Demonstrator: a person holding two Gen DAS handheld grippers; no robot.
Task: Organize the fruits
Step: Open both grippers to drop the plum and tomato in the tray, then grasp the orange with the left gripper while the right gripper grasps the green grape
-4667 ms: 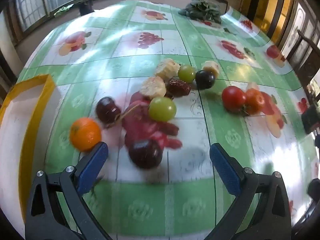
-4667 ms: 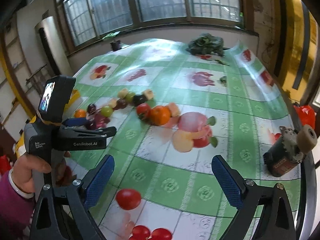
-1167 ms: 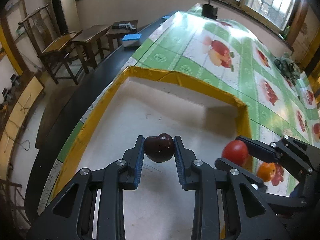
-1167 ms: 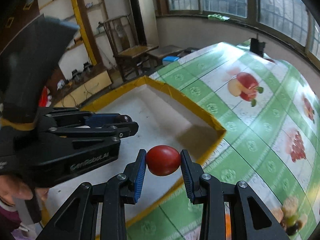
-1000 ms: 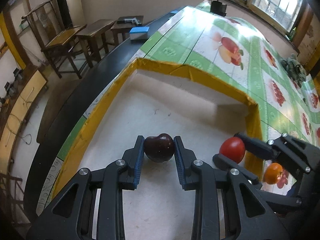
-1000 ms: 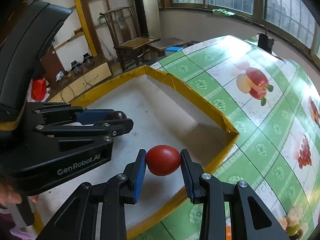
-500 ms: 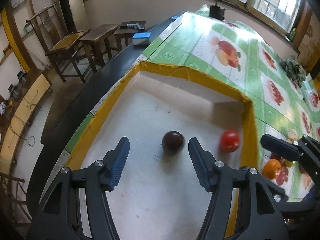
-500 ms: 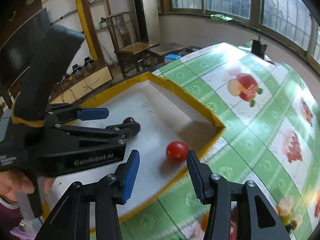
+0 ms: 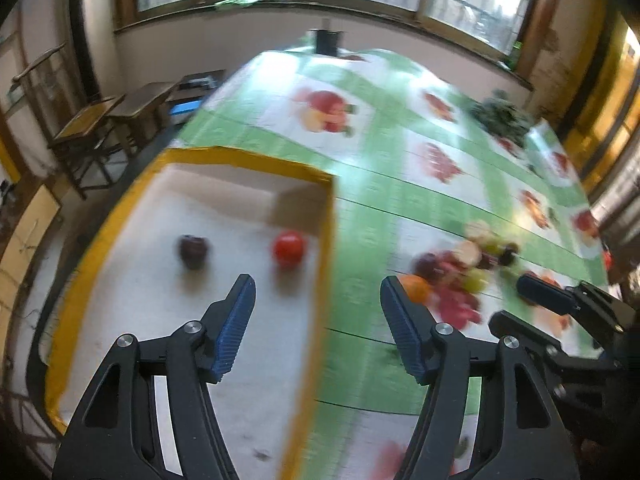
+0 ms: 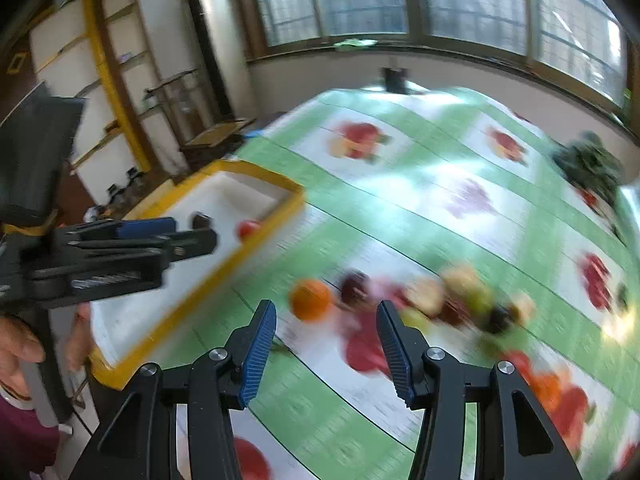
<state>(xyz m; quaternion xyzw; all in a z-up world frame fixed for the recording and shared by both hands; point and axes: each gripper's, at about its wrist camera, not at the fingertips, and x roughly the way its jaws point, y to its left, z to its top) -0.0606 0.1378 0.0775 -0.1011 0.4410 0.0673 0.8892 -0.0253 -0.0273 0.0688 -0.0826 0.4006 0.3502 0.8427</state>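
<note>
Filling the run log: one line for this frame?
left gripper: opening, empty | right gripper: opening, empty | dark plum, tomato: in tray

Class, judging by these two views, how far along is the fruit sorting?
Done: a dark plum and a red tomato lie in the yellow-rimmed white tray. In hand: nothing; both hand-held grippers, left and right, are opening, empty. Left: the orange and the blurred fruit pile.

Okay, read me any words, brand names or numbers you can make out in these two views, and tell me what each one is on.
No text can be read in either view.
Marking on the side of the left gripper, seen from the right wrist: too blurred to read.
</note>
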